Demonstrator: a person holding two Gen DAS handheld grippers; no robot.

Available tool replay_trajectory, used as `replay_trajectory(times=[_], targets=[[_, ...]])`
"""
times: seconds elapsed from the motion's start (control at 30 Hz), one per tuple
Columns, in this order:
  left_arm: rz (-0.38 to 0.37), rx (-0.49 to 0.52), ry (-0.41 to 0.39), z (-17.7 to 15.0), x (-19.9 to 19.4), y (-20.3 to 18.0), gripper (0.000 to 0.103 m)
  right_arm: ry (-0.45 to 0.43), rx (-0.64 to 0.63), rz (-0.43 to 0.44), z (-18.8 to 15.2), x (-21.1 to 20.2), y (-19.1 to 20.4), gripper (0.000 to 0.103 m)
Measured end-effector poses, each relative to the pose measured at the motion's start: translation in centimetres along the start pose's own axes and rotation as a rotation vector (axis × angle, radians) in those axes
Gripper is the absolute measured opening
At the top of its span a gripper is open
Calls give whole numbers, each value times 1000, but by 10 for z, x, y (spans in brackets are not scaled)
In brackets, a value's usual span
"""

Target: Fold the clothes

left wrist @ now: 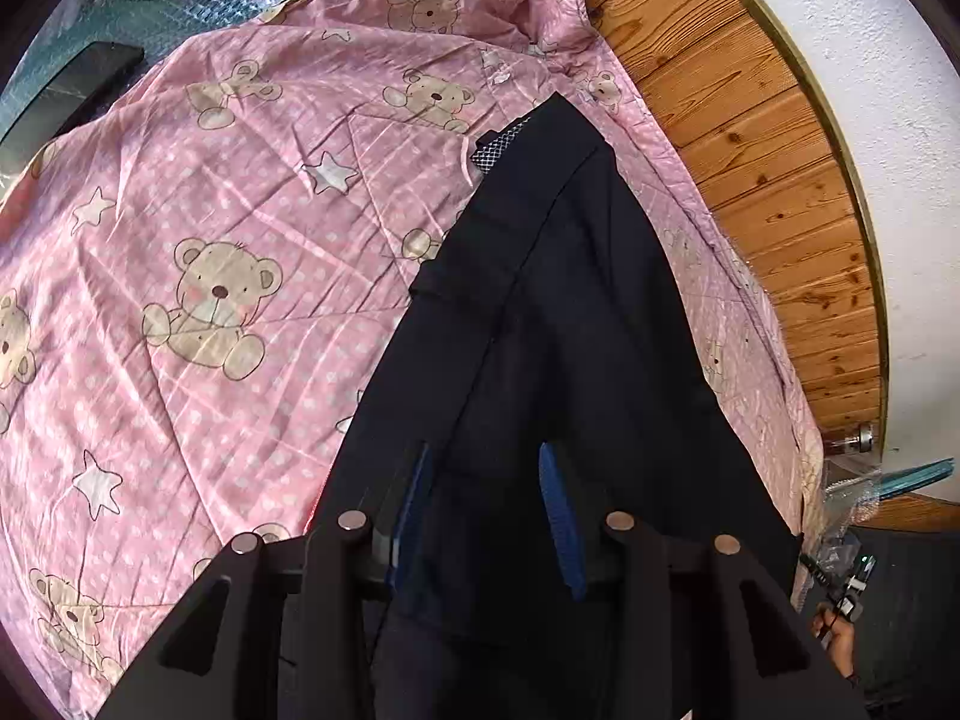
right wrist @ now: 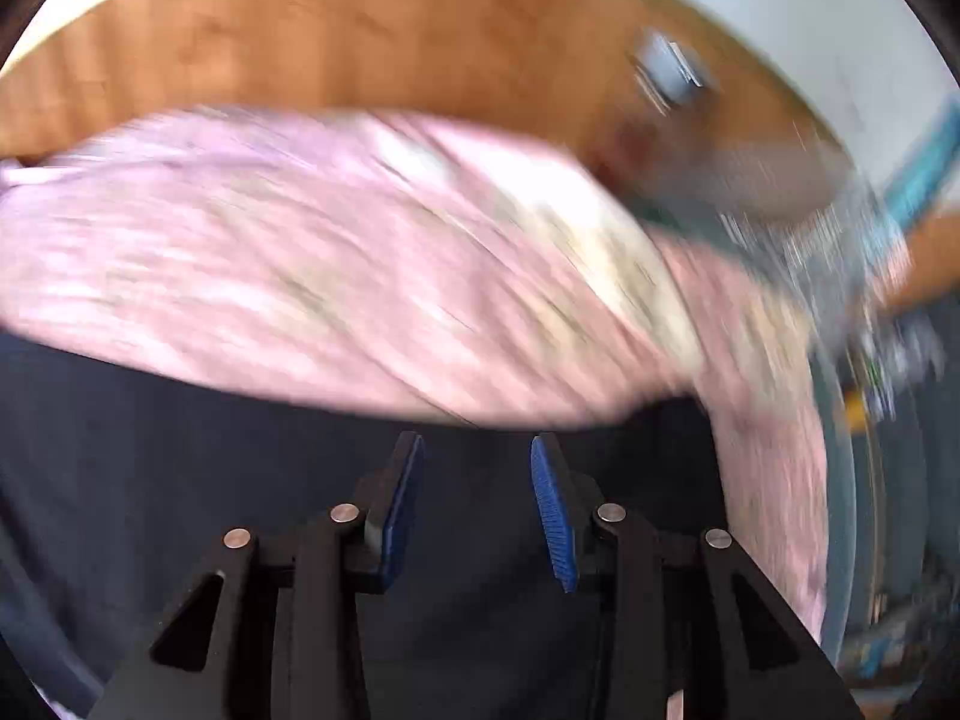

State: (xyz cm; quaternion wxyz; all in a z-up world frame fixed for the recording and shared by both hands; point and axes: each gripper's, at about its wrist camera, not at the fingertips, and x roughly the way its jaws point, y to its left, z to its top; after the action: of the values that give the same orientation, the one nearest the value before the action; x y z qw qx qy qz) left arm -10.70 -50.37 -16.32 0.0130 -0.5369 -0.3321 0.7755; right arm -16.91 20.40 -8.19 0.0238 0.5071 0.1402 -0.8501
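On a bed's pink bear-print quilt (left wrist: 228,252), a dark garment (left wrist: 570,312) stretches toward 12 o'clock, seemingly only partly folded, beneath the left tool (left wrist: 489,474) and the blurred right tool (right wrist: 477,468), both spread open and gripping nothing.

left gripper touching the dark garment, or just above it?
Cannot tell. In the left wrist view the left gripper is open over the dark garment, with fabric showing between the pads, but no contact or gap shows plainly.

The pink teddy-bear quilt (left wrist: 228,276) lies bare and open left of the dark garment (left wrist: 558,324). On the right, only a narrow strip of quilt remains before the wooden headboard (left wrist: 774,180), which blocks that side
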Motion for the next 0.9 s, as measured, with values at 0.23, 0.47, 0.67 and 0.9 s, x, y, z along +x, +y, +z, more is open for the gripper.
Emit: replay_trajectory(times=[0.23,0.47,0.67,0.9], targets=[[-120,-36,42,-40,-18,46,52,-105,-467,565,112,-62,277,54],[-317,72,-3,-71,-23,45,52,-5,-820,640,133,1,536,50],[-505,174,-15,-103,-43,41,22,223,-850,1037,127,-7,538,2],[-513,60,-71,-113,-54,82,22,438,-706,948,153,88,546,1]])
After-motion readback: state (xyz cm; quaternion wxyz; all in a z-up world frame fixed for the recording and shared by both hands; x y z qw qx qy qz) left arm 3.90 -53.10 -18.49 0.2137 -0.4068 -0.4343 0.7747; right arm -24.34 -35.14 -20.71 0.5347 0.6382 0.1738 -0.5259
